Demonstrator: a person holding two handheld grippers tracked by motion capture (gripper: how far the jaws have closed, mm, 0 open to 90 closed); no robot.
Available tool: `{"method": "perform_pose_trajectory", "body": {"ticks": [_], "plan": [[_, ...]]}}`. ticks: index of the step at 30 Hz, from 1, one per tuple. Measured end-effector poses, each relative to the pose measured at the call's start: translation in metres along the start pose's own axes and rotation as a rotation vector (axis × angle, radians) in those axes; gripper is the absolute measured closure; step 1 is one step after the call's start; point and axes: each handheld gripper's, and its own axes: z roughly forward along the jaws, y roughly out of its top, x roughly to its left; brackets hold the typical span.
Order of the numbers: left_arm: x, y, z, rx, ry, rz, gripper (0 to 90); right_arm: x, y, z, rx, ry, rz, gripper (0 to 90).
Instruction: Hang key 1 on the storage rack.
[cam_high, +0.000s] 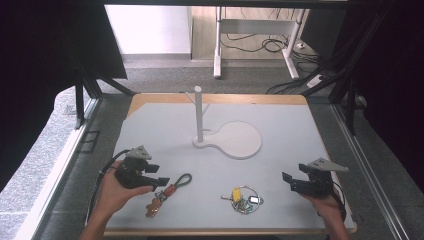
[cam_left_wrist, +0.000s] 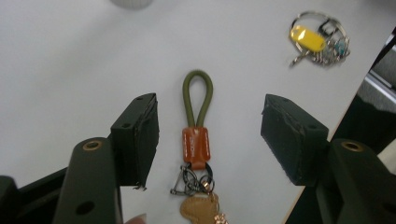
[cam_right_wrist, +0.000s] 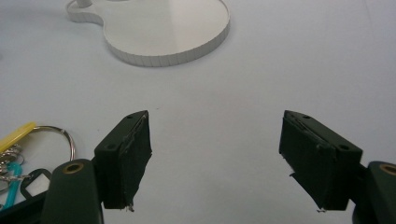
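Left gripper (cam_left_wrist: 209, 140), jaws spread, straddles the strap fob (cam_left_wrist: 196, 140) at 7 o'clock, likely to grab it; right gripper (cam_right_wrist: 215, 158), jaws spread, idles at 4 o'clock.

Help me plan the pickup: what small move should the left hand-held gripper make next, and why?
Probably lower the left hand-held gripper straight down and close. Its jaws stand open on either side of the keychain with the orange tab and green loop, which lies flat on the table, not yet touched.

brass charm (cam_left_wrist: 201, 210) cropped below, key bunch (cam_right_wrist: 18, 163) cut left
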Motion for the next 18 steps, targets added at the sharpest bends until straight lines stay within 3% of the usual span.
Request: {"method": "perform_pose_trajectory", "body": {"ticks": [1, 4, 5, 16, 18], "plan": [[0.001, 0.002, 0.005, 0.048, -0.001, 0.009, 37.6, -0.001, 0.0, 0.0, 0.0, -0.003, -0.002, 25.4], [0.001, 0.004, 0.011, 0.09, -0.009, 0.01, 38.5, -0.001, 0.0, 0.0, 0.002, -0.004, -0.006, 25.5], [0.002, 0.007, 0.018, 0.143, -0.004, 0.014, 39.1, -0.001, 0.0, 0.001, 0.008, -0.006, -0.009, 25.7], [0.004, 0.02, 0.038, 0.283, -0.018, 0.013, 47.8, 0.004, 0.002, -0.004, 0.01, -0.048, -0.01, 26.0], [0.003, 0.021, 0.04, 0.29, -0.02, 0.014, 48.6, 0.005, 0.002, -0.005, 0.006, -0.045, -0.014, 25.9]]}}
